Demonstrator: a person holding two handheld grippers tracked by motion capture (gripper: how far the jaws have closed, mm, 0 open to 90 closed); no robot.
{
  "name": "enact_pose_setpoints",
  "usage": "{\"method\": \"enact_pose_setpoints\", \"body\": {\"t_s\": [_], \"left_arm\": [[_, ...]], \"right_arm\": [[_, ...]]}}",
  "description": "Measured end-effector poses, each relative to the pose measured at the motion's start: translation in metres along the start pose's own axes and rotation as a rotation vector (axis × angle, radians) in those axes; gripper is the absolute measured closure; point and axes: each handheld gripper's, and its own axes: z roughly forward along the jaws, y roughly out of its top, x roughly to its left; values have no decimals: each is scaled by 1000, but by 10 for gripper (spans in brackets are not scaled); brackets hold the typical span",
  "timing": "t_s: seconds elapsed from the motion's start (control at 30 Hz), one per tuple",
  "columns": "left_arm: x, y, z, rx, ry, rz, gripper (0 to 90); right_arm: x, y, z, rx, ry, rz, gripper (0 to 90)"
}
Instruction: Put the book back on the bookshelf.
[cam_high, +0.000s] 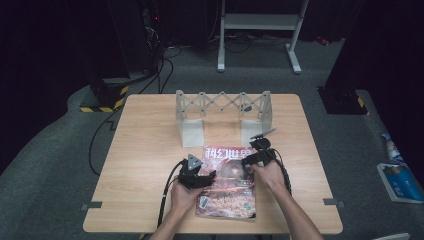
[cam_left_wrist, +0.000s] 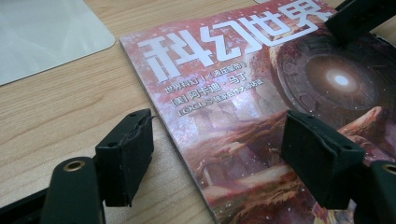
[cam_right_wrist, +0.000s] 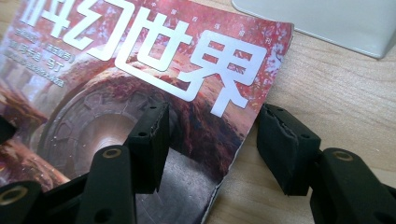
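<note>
The table (cam_high: 150, 150) is pale wood, and at its far side stands a grey rack (cam_high: 222, 116) with a lattice top. The magazine (cam_high: 227, 187) lies flat on the near half, just in front of the rack's feet, red cover up, big white characters across its far end.

The left gripper (cam_high: 199, 176) sits low at the magazine's left edge. In the left gripper view its jaws stand wide apart, one over bare wood, the other over the cover, the edge running between them, and they clamp nothing.

The right gripper (cam_high: 256, 156) is at the far right corner. Its jaws also gape, straddling the right edge (cam_right_wrist: 243, 140) without pinching it.
</note>
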Motion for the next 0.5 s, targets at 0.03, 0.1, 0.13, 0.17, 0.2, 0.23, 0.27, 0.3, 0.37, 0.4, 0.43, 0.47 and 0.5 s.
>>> {"method": "enact_pose_setpoints", "body": {"t_s": [0.03,0.1,0.13,0.17,0.2,0.23,0.27,0.3,0.37,0.4,0.43,0.47,0.5], "left_arm": [[0,0,0,0,-1,0,254],[-1,0,0,1,-1,1,254],[-1,0,0,1,-1,1,254],[-1,0,0,3,-4,4,254],[-1,0,0,3,-7,4,255],[-1,0,0,3,-10,4,255],[-1,0,0,5,-11,7,255],[-2,0,0,5,-12,7,256],[-2,0,0,5,-13,11,256],[-2,0,0,5,-12,11,255],[-2,0,0,5,-12,12,255],[-2,0,0,5,-12,12,255],[-2,0,0,5,-11,12,255]], "right_arm": [[0,1,0,3,-4,5,449],[1,1,0,0,-5,9,454],[1,1,0,-1,-6,7,456],[1,1,0,0,-8,4,457],[1,1,1,-2,-10,-2,462],[2,1,1,-6,-3,1,466],[2,0,1,-15,2,2,468],[3,-1,1,-23,4,4,468],[4,-2,2,-27,4,2,469],[4,-2,2,-32,4,-3,470],[4,-2,2,-38,6,-3,472],[4,-3,1,-44,16,3,478],[2,-3,0,-52,26,3,482]]}}
